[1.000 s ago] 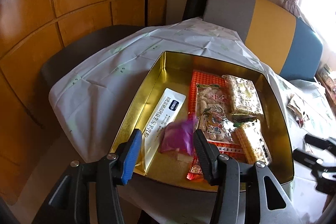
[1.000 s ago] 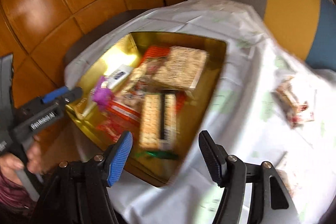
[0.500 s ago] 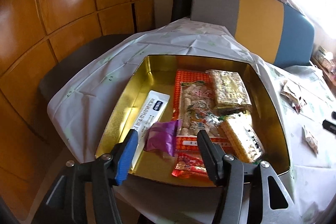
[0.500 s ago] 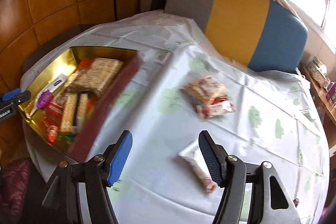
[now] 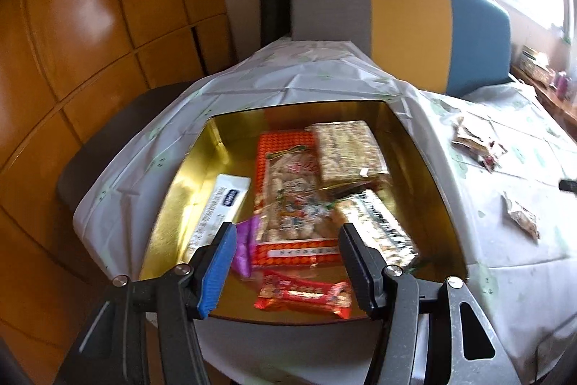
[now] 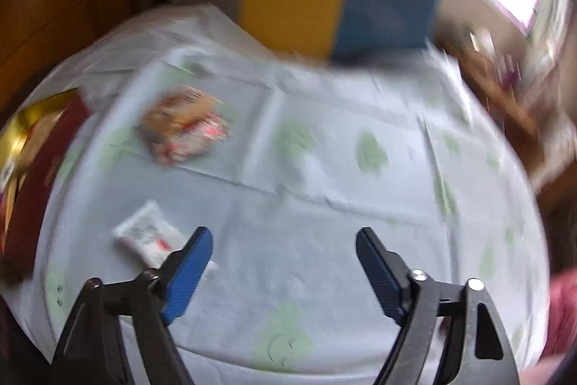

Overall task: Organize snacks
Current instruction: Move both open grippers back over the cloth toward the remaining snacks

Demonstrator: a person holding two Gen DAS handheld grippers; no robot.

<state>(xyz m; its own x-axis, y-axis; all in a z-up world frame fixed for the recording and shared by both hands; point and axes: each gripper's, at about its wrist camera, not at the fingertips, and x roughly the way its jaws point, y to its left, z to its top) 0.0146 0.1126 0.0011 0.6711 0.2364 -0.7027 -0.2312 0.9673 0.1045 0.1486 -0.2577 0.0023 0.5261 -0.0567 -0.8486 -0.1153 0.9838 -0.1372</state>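
A gold tin (image 5: 432, 168) on the table holds several snacks: an orange packet (image 5: 288, 183), cracker packs (image 5: 348, 147), a white sachet (image 5: 221, 204), a purple packet (image 5: 245, 248) and a red bar (image 5: 303, 291). My left gripper (image 5: 286, 249) is open and empty above the tin's near edge. My right gripper (image 6: 285, 251) is open and empty above the tablecloth. A small white packet (image 6: 146, 235) lies just left of its left finger. A pile of snack packets (image 6: 184, 125) lies farther back. The right wrist view is blurred.
The round table has a pale cloth with green prints (image 6: 368, 150). More loose packets (image 5: 476, 143) lie right of the tin, and one (image 5: 521, 215) nearer. A grey, yellow and blue bench (image 5: 407, 24) stands behind. Wooden panels (image 5: 90, 24) are at the left.
My left gripper has drawn back from the tin, leaving the purple packet inside. My right gripper has swung right, away from the tin, over the tablecloth and the loose packets.
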